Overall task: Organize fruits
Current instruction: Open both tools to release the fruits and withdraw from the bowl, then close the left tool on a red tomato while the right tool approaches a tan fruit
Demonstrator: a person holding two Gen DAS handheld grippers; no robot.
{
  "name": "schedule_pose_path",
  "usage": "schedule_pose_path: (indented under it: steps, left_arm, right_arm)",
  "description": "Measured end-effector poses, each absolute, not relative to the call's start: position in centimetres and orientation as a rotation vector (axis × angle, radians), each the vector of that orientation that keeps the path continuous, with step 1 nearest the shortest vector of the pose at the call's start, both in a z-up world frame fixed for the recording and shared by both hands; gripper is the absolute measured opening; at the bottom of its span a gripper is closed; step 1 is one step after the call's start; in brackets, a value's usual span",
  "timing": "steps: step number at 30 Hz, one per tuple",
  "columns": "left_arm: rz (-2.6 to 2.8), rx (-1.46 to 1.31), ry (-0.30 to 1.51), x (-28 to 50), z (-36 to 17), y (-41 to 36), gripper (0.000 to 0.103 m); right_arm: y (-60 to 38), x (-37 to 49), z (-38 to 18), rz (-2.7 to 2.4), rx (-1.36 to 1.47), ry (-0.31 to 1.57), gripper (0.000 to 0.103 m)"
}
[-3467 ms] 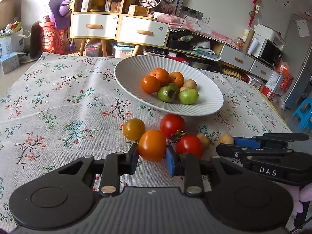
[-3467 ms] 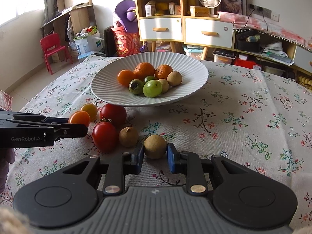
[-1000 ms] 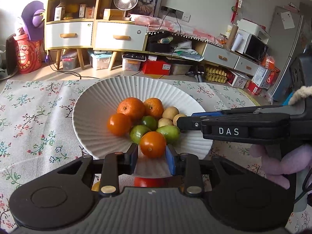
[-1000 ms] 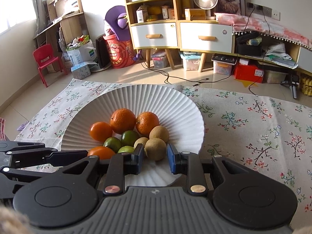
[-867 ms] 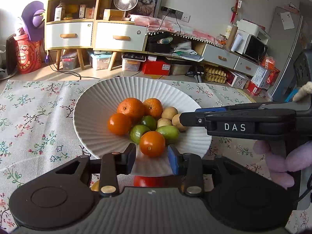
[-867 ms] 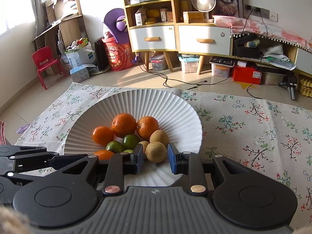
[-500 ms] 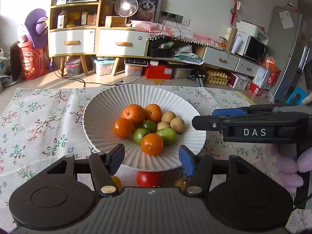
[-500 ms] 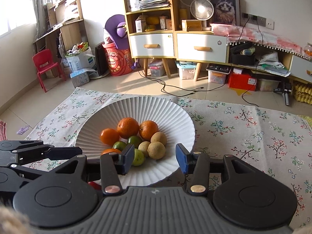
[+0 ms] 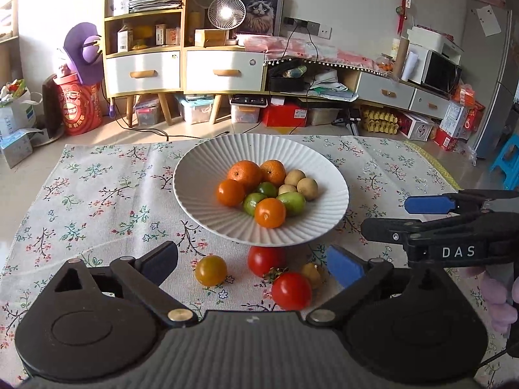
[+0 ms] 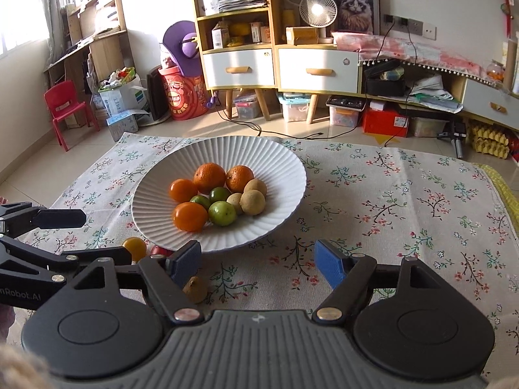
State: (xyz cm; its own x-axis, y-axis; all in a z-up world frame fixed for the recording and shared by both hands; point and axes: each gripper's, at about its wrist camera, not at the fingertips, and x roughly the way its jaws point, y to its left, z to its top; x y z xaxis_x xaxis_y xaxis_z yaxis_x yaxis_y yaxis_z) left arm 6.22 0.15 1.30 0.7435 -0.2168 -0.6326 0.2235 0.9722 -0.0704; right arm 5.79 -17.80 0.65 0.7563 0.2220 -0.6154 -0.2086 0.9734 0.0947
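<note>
A white ribbed bowl (image 9: 201,201) (image 10: 285,168) on the flowered cloth holds oranges, green fruits and small brown fruits. An orange tomato (image 9: 270,212) (image 10: 190,216) lies at the pile's near edge, and a brown fruit (image 10: 252,203) rests at its right side. On the cloth in front of the bowl lie a yellow tomato (image 9: 211,270), two red tomatoes (image 9: 291,290) and a brown fruit (image 10: 194,289). My left gripper (image 9: 252,263) hangs above these, jaws opening wide, nothing between them. My right gripper (image 10: 258,262) is also opening and empty, in front of the bowl.
The flowered cloth (image 10: 405,201) stretches bare to the right of the bowl and also to its left (image 9: 97,201). Beyond the table stand a shelf unit with drawers (image 9: 181,68), boxes on the floor and a red child's chair (image 10: 66,110).
Both grippers let go of their fruit, the orange tomato and a brown fruit, into the bowl. Both opened wide and drew back from the bowl toward the near side of the table.
</note>
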Motion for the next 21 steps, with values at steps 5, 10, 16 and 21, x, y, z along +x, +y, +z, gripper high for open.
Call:
schedule_pose_path:
  steps: [5, 10, 16, 21]
  left_arm:
    - [-0.168, -0.015, 0.698, 4.9, 0.6, 0.4, 0.096]
    - [-0.140, -0.027, 0.738, 4.4, -0.8, 0.2, 0.096]
    - [-0.124, -0.014, 0.751, 4.1, -2.6, -0.8, 0.096]
    - [-0.116, -0.025, 0.727, 3.9, -3.4, -1.4, 0.095]
  right_arm:
    - [-18.2, 4.5, 0.1, 0.224, 0.030, 0.687, 0.094]
    - [-18.5, 3.8, -1.0, 0.206, 0.019, 0.726, 0.099]
    - [-18.7, 3.4, -1.4, 0.197, 0.025, 0.752, 0.101]
    - [-19.0, 3.0, -1.9, 0.186, 0.009, 0.746, 0.102]
